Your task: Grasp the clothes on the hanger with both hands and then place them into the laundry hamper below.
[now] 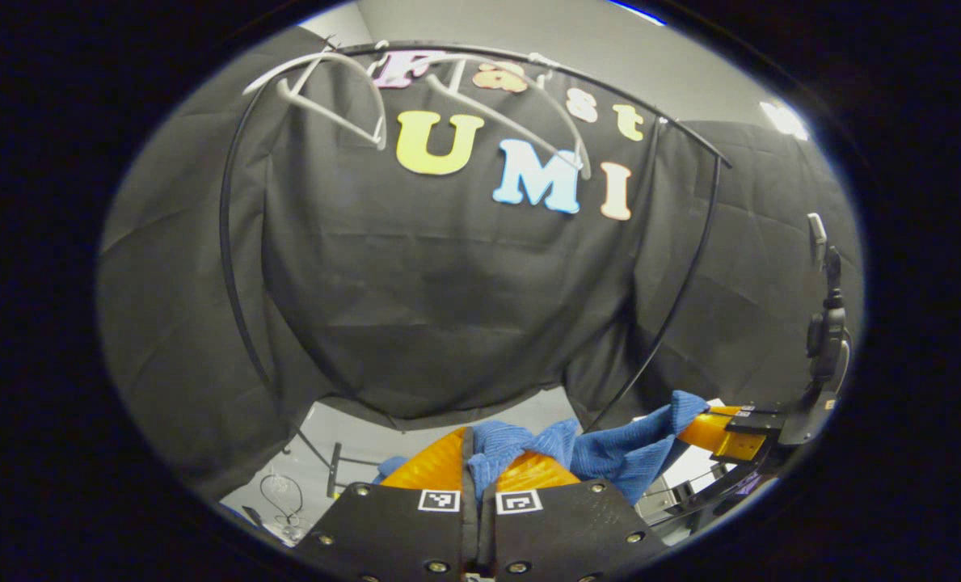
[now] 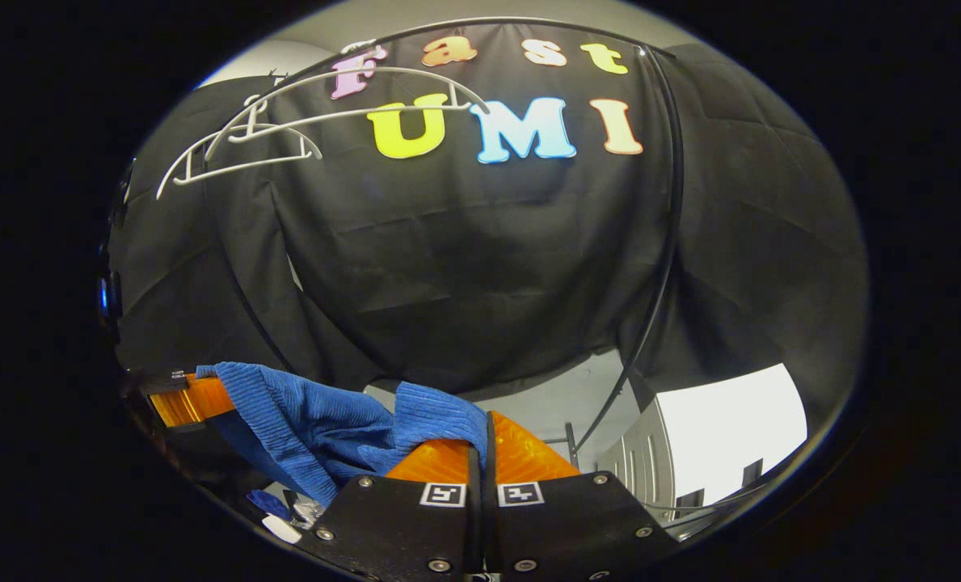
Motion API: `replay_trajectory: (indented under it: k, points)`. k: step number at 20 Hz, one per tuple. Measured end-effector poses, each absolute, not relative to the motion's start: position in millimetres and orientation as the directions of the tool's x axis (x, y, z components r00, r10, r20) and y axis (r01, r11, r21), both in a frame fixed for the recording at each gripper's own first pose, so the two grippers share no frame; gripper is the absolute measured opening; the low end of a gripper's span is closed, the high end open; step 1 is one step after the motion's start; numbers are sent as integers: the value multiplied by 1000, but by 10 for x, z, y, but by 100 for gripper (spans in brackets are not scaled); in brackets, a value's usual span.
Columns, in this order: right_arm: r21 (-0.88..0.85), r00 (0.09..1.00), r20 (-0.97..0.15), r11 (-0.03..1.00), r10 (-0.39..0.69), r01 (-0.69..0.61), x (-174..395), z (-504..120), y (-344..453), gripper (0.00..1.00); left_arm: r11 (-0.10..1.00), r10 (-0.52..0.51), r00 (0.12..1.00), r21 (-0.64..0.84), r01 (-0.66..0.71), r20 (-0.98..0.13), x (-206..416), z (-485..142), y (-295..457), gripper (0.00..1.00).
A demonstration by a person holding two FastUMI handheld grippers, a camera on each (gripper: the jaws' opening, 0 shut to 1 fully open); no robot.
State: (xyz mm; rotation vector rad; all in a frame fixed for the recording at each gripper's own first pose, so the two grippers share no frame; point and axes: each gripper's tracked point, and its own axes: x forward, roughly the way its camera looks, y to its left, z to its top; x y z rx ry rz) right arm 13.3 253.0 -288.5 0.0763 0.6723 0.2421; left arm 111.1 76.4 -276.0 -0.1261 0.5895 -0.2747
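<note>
Blue ribbed cloth (image 1: 609,453), soft, light and floppy, hangs stretched between both claws: left claw (image 1: 478,465) and right claw (image 2: 480,440) each pinched shut on an edge, below bare hangers (image 2: 286,129).

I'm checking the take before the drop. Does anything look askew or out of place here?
Nothing looks damaged or spilled. The blue garment is off the white hangers, which hang bare on the black rail. It is stretched between the left gripper and right gripper, both shut on it, bunched and sagging in the middle.
</note>
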Motion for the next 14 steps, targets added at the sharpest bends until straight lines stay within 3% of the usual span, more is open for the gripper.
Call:
replay_trajectory:
  k: [14]
  points:
    - [156, 640, -750, 985, 169, -77, 10, -4297, 2463, 2, 955, -274, 666, -116, 272, -694, 1057, -4498, 682, 1]
